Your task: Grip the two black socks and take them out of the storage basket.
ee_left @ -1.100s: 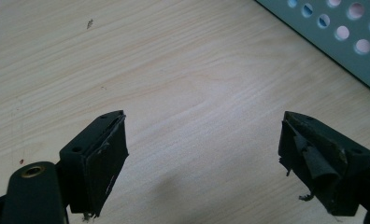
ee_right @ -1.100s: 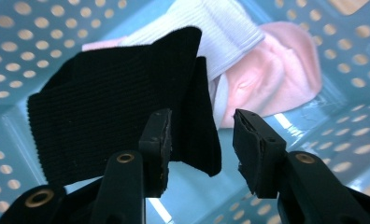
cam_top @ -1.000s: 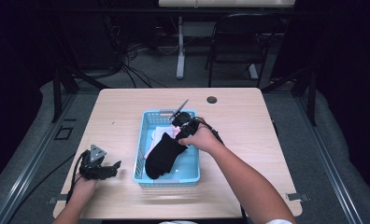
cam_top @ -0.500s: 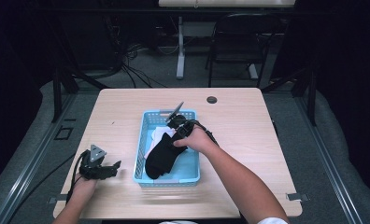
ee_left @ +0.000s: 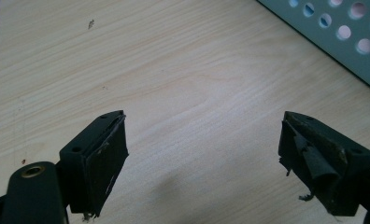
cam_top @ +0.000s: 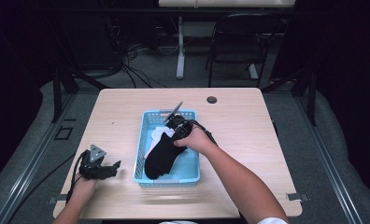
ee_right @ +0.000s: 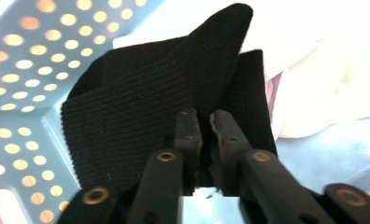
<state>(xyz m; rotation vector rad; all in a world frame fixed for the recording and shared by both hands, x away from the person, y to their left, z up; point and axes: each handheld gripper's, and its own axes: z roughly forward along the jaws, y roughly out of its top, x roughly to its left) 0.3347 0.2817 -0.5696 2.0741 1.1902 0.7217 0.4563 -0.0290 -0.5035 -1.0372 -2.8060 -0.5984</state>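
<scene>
Inside the blue basket (cam_top: 141, 158), the right gripper (ee_right: 205, 122) has just snapped its jaws closed, pinching a fold of the black sock (ee_right: 141, 116) — ready, likely, to lift out. Off beside the basket, the left gripper (ee_left: 204, 154) rests spread over bare table (ee_left: 174, 84).

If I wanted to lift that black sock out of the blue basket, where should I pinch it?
Probably at its ribbed cuff edge, coming from above: the black sock lies limp in the basket, its cuff fold stands up, and the right gripper has just closed there.
</scene>
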